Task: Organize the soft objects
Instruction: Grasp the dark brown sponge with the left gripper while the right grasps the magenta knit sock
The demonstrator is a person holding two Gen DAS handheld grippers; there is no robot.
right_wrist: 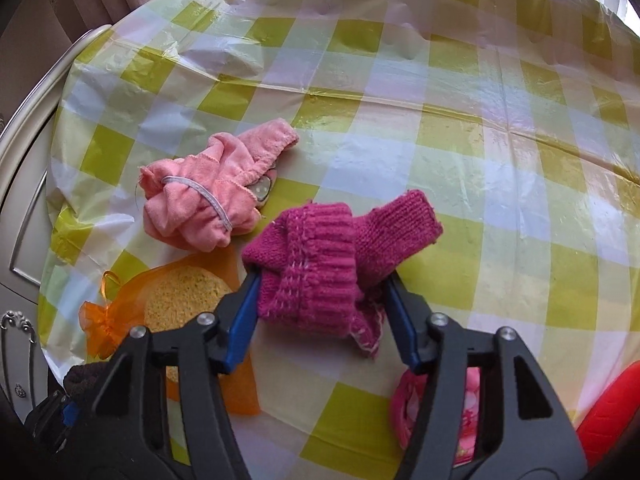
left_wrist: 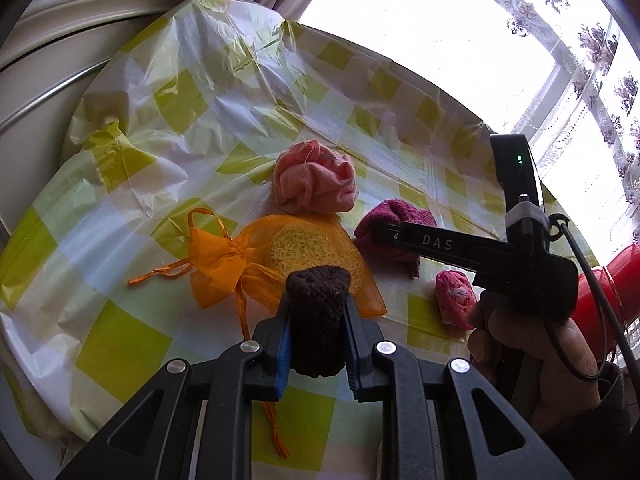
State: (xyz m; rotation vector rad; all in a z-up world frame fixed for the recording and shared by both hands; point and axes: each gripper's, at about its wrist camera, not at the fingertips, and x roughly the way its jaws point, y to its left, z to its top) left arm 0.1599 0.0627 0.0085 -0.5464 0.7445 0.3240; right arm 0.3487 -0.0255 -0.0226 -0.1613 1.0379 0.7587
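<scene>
My left gripper is shut on a dark brown knitted roll, held upright just above the checked tablecloth. My right gripper has both blue pads pressed against a magenta knitted piece that lies on the cloth. In the left wrist view that same magenta piece shows behind the right gripper's finger, with a hand on its grip. A pink cloth bundle and an orange gauze bag holding a yellow sponge lie to its left.
A small pink patterned roll lies at the right, close to a red plastic container at the table's edge. A cream cabinet stands behind the table at the left, and curtains and a bright window are beyond it.
</scene>
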